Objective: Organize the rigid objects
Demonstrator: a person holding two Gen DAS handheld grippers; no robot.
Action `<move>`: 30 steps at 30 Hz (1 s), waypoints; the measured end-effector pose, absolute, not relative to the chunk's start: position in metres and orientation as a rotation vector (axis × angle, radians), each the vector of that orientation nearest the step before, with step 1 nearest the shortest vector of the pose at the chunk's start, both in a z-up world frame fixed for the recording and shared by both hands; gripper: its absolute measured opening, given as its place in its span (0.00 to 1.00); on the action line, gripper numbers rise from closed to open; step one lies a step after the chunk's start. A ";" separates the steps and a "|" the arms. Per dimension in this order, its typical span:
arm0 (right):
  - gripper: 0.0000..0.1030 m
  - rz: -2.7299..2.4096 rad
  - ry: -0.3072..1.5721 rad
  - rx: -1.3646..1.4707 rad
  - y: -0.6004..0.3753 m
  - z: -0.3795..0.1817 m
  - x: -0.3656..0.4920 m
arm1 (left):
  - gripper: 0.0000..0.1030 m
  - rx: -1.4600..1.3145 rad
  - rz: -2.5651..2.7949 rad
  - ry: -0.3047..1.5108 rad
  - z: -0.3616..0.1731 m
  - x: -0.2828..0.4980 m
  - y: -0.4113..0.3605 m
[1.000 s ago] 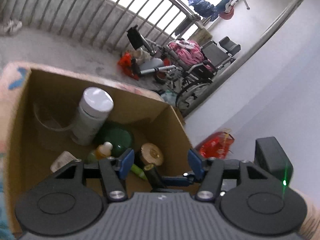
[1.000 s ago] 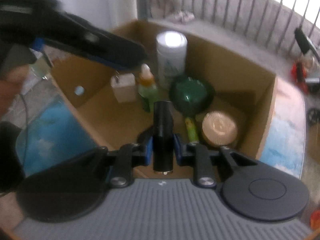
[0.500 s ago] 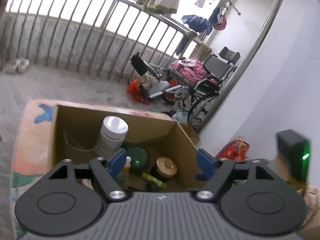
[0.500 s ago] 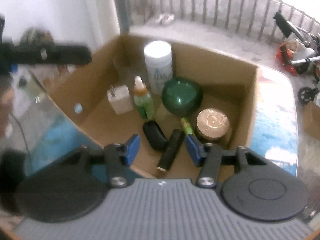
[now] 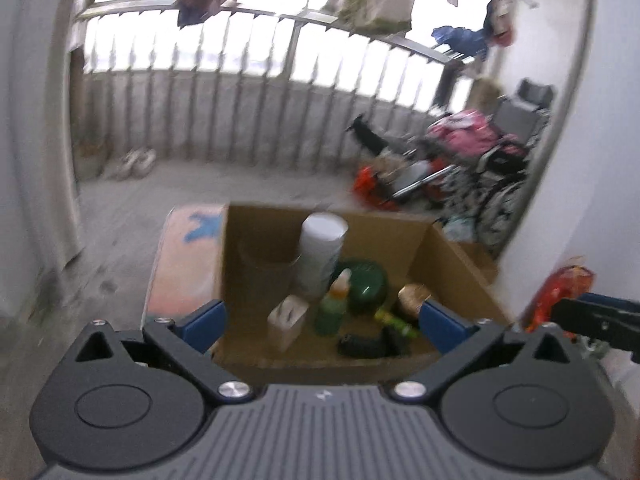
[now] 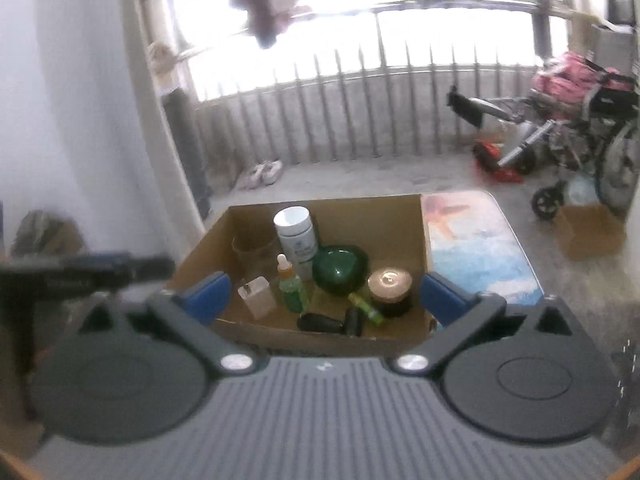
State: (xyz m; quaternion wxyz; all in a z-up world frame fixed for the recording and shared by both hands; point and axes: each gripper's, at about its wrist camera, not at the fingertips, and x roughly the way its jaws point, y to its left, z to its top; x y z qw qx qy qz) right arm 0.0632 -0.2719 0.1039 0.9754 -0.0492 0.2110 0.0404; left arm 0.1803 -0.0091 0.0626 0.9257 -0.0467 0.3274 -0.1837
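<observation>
The two black items (image 6: 320, 323) lie flat on the floor of the box (image 6: 408, 224), close by its near wall: one with its long axis across the view, the other (image 6: 354, 321) beside it pointing toward the far wall, close to a small green tube (image 6: 365, 307). Behind them stand a white jar (image 6: 295, 236), a dropper bottle (image 6: 291, 286) and a pale block (image 6: 258, 296), all upright, with a green bowl (image 6: 340, 266) and a gold-lidded tin (image 6: 390, 283) to the right. The left gripper (image 5: 322, 320) and right gripper (image 6: 325, 296) have just been opening; both are spread wide with nothing between the jaws, back from the near wall. The box top is open; bare floor lies toward the railing (image 6: 360, 120).
</observation>
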 end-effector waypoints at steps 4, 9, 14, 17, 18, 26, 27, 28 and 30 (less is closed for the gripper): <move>0.99 0.024 0.454 -0.114 -0.263 0.083 0.069 | 1.00 -0.071 -0.271 0.723 0.050 0.180 -0.013; 0.99 -0.041 0.504 -0.167 -0.252 0.062 0.090 | 1.00 -0.016 -0.224 0.788 0.045 0.187 -0.022; 0.99 -0.088 0.522 -0.156 -0.250 0.051 0.121 | 1.00 -0.038 -0.218 0.764 0.048 0.186 -0.027; 0.99 -0.102 0.537 -0.142 -0.250 0.047 0.130 | 1.00 -0.060 -0.220 0.771 0.048 0.190 -0.029; 0.99 -0.103 0.542 -0.139 -0.251 0.046 0.133 | 1.00 -0.058 -0.223 0.776 0.048 0.191 -0.031; 0.99 -0.119 0.575 -0.137 -0.252 0.036 0.145 | 1.00 0.072 -0.179 0.766 0.048 0.188 -0.052; 0.99 -0.121 0.575 -0.139 -0.252 0.036 0.144 | 1.00 0.072 -0.179 0.768 0.048 0.188 -0.052; 0.99 -0.122 0.575 -0.139 -0.252 0.035 0.145 | 1.00 0.069 -0.180 0.769 0.048 0.188 -0.051; 0.99 -0.120 0.576 -0.137 -0.252 0.036 0.143 | 1.00 0.067 -0.181 0.775 0.048 0.187 -0.052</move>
